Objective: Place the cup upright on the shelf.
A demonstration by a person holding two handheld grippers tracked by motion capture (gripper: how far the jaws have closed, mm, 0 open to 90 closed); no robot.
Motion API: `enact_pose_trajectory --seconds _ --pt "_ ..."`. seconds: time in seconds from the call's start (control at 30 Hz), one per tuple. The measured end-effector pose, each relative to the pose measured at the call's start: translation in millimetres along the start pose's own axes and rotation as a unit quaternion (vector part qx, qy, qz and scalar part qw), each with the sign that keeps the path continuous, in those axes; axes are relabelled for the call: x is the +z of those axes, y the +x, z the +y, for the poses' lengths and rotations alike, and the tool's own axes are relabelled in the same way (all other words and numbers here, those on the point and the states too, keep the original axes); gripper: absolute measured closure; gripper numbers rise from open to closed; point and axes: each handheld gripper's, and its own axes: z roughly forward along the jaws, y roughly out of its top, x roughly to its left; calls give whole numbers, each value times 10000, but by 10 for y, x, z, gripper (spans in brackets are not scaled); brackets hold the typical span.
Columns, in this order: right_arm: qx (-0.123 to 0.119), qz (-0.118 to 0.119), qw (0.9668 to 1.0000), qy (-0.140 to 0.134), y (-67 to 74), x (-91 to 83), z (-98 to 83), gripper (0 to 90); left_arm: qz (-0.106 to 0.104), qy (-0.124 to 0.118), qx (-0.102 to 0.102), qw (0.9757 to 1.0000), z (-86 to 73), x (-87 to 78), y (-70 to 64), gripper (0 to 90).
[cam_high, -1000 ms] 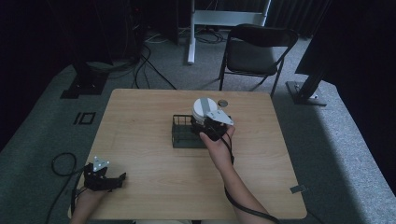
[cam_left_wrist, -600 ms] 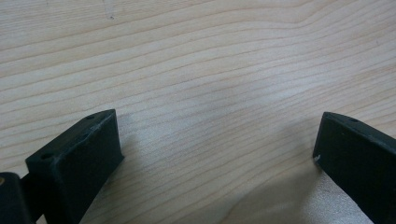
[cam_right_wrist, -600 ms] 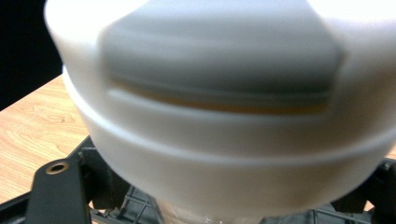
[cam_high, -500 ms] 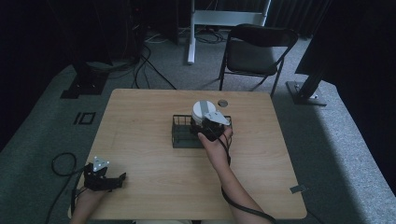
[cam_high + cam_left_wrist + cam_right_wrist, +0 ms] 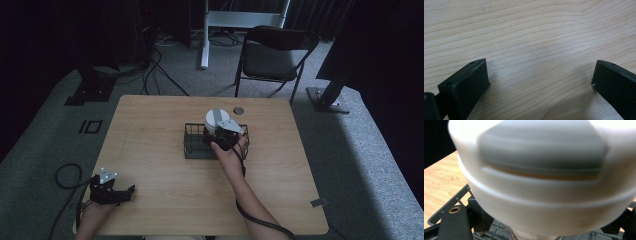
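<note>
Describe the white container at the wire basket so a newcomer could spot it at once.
On the wooden table, a black wire basket sits near the middle. The right gripper holds a round white container at the basket's right end. Its white lid with a grey panel is the palest thing among the dark mesh and black gripper.

high view: dim overall, upper left and right edges of the frame near black; the table (image 5: pixel 165 145) is the brightest area, evenly lit, with mild softness throughout. left gripper view: wood grain sharp, soft shadows at lower centre beside the black jaws. right gripper view: white lid (image 5: pixel 544 177) very close, blurred and out of focus, bright at the top edge
</note>
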Motion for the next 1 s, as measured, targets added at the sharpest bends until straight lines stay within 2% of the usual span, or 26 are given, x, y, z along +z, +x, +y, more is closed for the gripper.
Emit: enact_pose_trajectory --seconds 0.33,0.53,0.87,1.0 --pt "52 -75 9998 182 4 90 -22 184 0 0 -1 10000 0 0 0 12" --pt "1 -68 9996 261 16 114 -8 184 0 0 -1 10000 0 0 0 12" --pt "-125 -140 9977 644 32 173 3 184 -1 0 0 10000 0 0 0 12" --pt "-73 -116 9974 705 18 192 2 183 0 0 0 10000 0 0 0 12"
